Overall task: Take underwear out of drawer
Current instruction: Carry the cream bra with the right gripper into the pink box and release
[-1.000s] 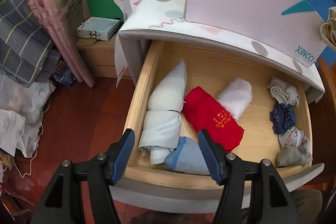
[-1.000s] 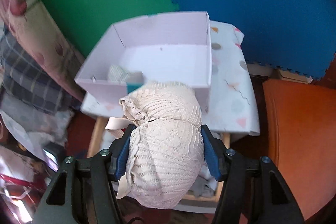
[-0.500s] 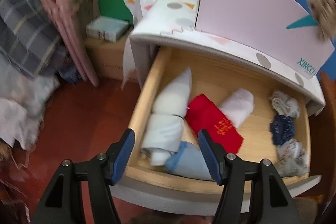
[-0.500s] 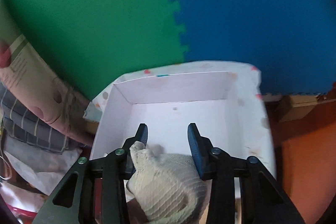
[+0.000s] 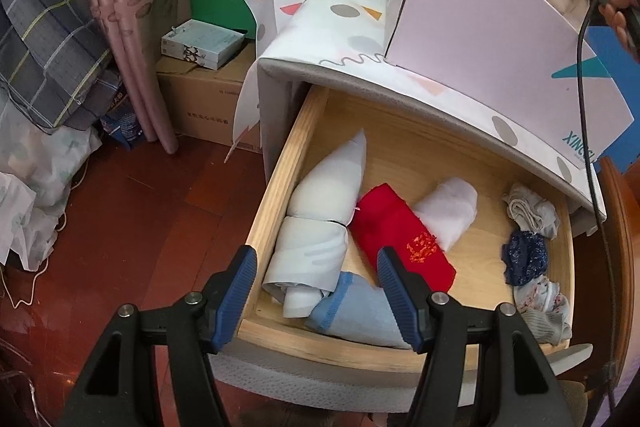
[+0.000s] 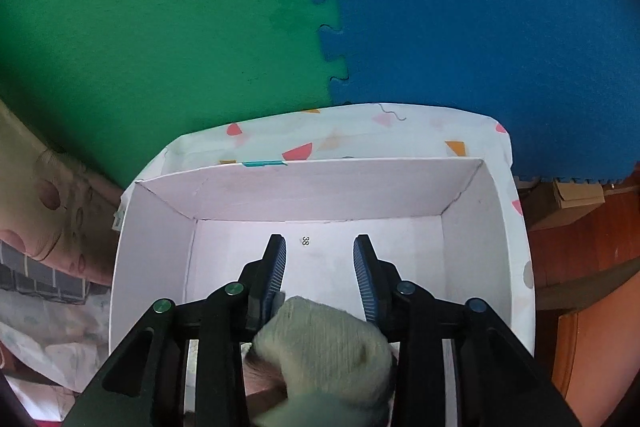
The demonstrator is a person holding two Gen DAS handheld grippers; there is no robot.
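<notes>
The wooden drawer [image 5: 280,195] stands pulled out, holding rolled white cloths [image 5: 316,227], a red piece [image 5: 400,235], a light-blue piece [image 5: 360,311] and small underwear bundles [image 5: 524,255] along its right side. My left gripper [image 5: 316,259] hovers open above the drawer's front edge with nothing in it. My right gripper [image 6: 320,251] hangs over the open white box [image 6: 320,195] on the cabinet top. Its jaws are closing, with a blurred cream piece of underwear [image 6: 324,347] pinched at the rear of the pads; the fingertips are bare.
The box [image 5: 500,67] sits on a patterned cloth [image 5: 344,23] covering the cabinet. A cardboard carton [image 5: 208,99] with a small box on it, a curtain [image 5: 132,27] and piled bedding [image 5: 48,39] stand to the left over red wooden floor. Green and blue foam mats [image 6: 200,27] line the wall.
My right gripper moved forward from over the drawer to above the box. Its jaws narrowed and the underwear slid back toward the camera. The left gripper stayed put, rolling slightly.
</notes>
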